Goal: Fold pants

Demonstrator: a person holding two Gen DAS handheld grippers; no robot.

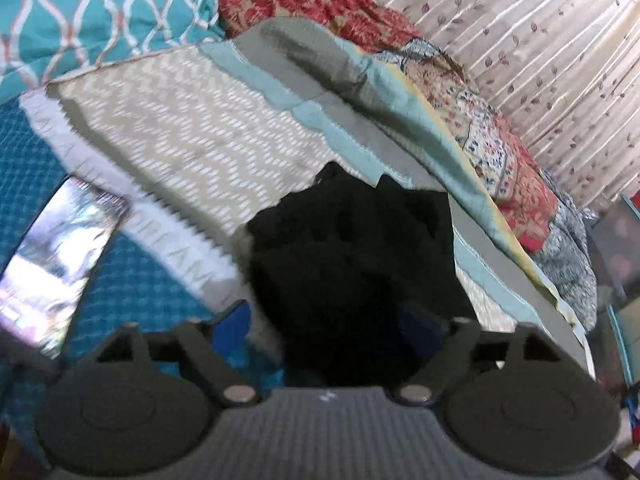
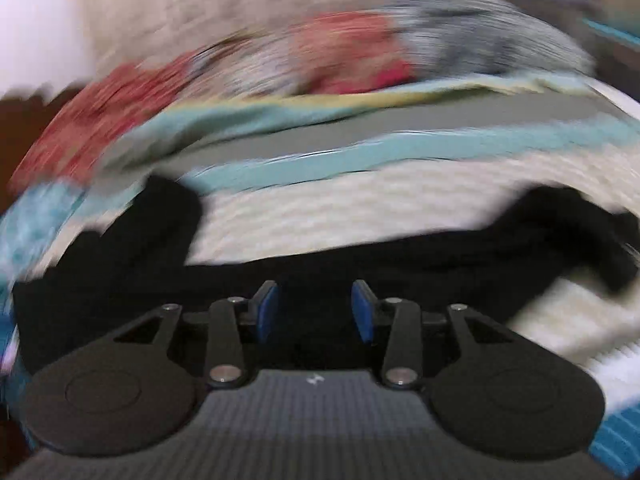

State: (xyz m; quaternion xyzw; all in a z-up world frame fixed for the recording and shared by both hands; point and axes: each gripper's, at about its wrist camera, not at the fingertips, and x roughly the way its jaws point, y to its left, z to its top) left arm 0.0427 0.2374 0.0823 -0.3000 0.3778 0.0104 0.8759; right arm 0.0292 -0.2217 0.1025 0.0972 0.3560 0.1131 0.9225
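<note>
Black pants [image 1: 348,264] lie bunched on a beige zigzag quilt [image 1: 192,128]. In the left wrist view my left gripper [image 1: 328,332] stands wide open, and the dark cloth fills the space between its blue pads [image 1: 236,316]. In the blurred right wrist view the pants [image 2: 360,264] stretch as a long dark band across the quilt [image 2: 360,208]. My right gripper [image 2: 316,308] is open just over that band, with its blue pads [image 2: 266,308] apart and nothing pinched between them.
A phone [image 1: 52,268] lies on the blue cloth at the left. A teal patterned pillow [image 1: 100,12] and a red floral blanket [image 1: 320,0] lie behind the quilt. A leaf-print curtain [image 1: 540,60] hangs at the right, past the bed edge.
</note>
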